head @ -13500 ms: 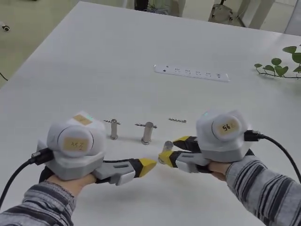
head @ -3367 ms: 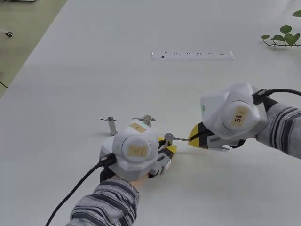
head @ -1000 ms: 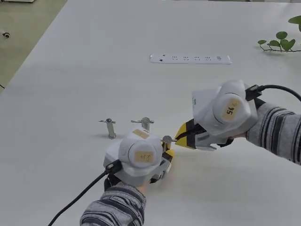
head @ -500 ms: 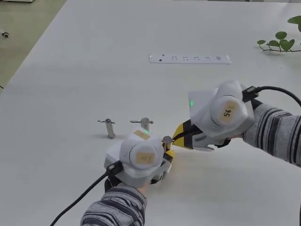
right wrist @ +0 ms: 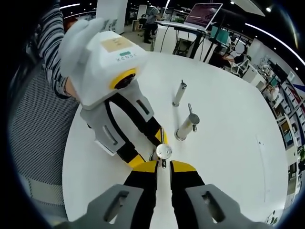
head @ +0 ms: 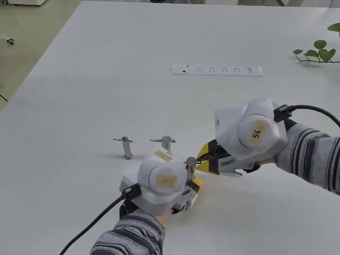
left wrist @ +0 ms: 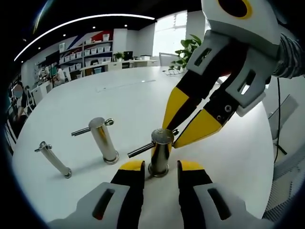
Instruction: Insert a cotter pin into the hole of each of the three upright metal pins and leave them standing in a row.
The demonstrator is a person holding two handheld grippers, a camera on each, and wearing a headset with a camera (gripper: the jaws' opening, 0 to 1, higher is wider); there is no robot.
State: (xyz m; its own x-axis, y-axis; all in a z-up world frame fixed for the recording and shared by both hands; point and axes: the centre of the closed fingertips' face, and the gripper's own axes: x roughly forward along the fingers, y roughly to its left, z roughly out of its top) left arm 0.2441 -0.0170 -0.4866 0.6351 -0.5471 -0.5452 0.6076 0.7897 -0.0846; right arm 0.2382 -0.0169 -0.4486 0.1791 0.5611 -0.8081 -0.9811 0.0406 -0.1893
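Left gripper (left wrist: 161, 165) clamps the base of the near pin (left wrist: 161, 143) while the right gripper (right wrist: 164, 167), jaws closed, pinches the cotter (left wrist: 140, 151) lying through that pin's head hole.

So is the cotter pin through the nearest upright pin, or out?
In. The left gripper view shows the cotter pin sticking out on both sides of the nearest metal pin, its far end pinched by the right claw.

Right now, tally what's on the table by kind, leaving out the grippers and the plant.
metal pin: 3
cotter pin: 3
power strip: 1
Total: 7
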